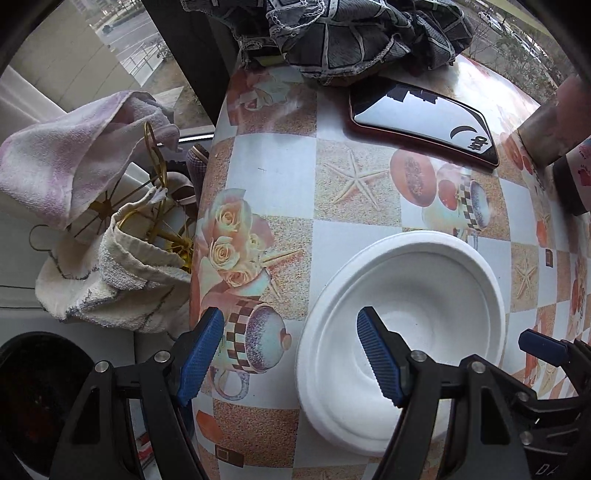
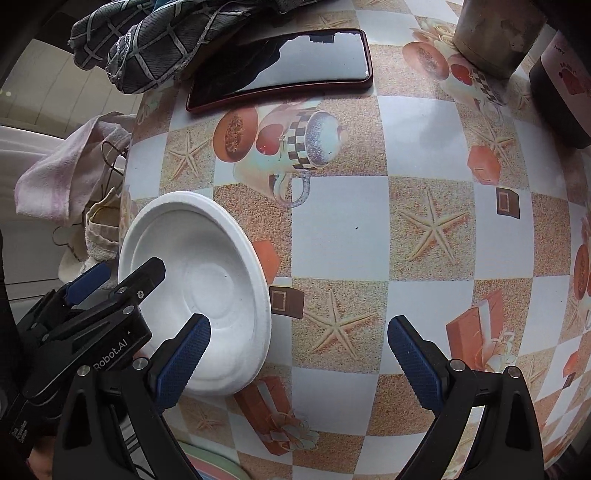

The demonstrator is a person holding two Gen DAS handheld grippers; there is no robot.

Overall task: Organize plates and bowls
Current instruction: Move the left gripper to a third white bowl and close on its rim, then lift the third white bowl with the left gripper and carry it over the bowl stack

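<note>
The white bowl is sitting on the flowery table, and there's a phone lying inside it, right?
Not quite. The white bowl is on the table, but it is empty. The phone lies flat on the table farther back, apart from the bowl. The right wrist view shows both clearly.

both pointing downward, the left gripper point(image 1: 290, 356) and right gripper point(image 2: 299, 363) have jaws apart, empty.

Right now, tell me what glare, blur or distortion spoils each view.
Left wrist view: fisheye bends the tablecloth edges into curves; the phone screen mirrors bright sky; the white bowl washes out, with faint shading inside. Right wrist view: same barrel bulge; the phone reflects sky and dark shapes; soft daylight, weak shadows; the metal cup at the edge looks slightly soft.
</note>
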